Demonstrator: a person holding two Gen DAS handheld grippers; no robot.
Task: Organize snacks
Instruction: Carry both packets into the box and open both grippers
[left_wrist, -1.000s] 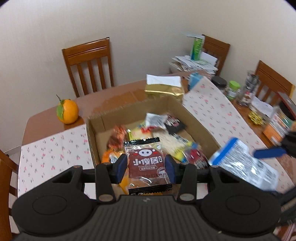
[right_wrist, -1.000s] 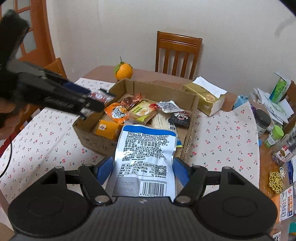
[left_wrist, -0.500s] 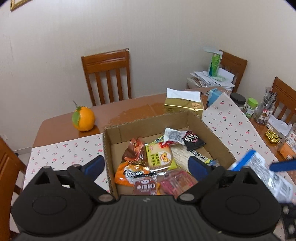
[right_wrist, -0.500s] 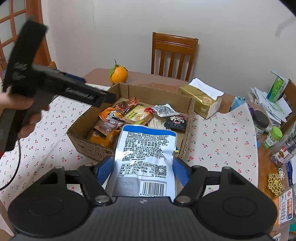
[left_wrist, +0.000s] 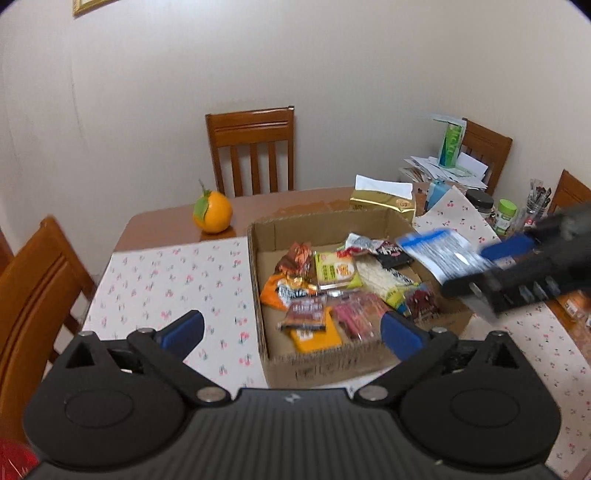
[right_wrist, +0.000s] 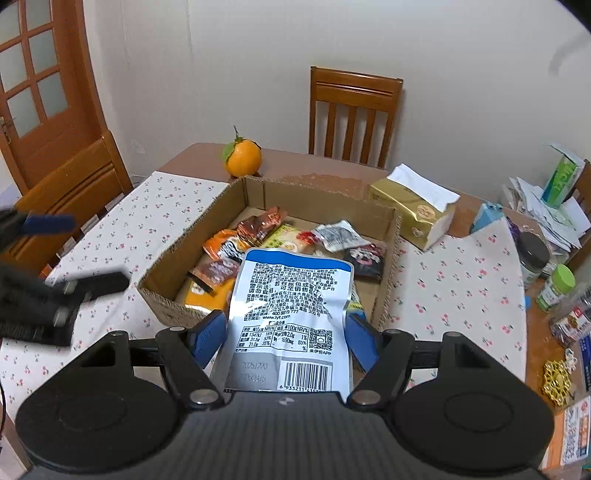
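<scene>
We pinch the blue-white pouch (right_wrist: 291, 317) in our right gripper (right_wrist: 286, 338); left gripper (left_wrist: 291, 330) jaws are opening, empty. We should lower it flat over the box's (left_wrist: 325, 363) near edge.

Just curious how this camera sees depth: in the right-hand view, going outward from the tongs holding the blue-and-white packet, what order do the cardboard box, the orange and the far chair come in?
1. Box, just ahead, under the packet.
2. Orange, behind the box's far left corner.
3. Chair, beyond the table, by the wall.
</scene>
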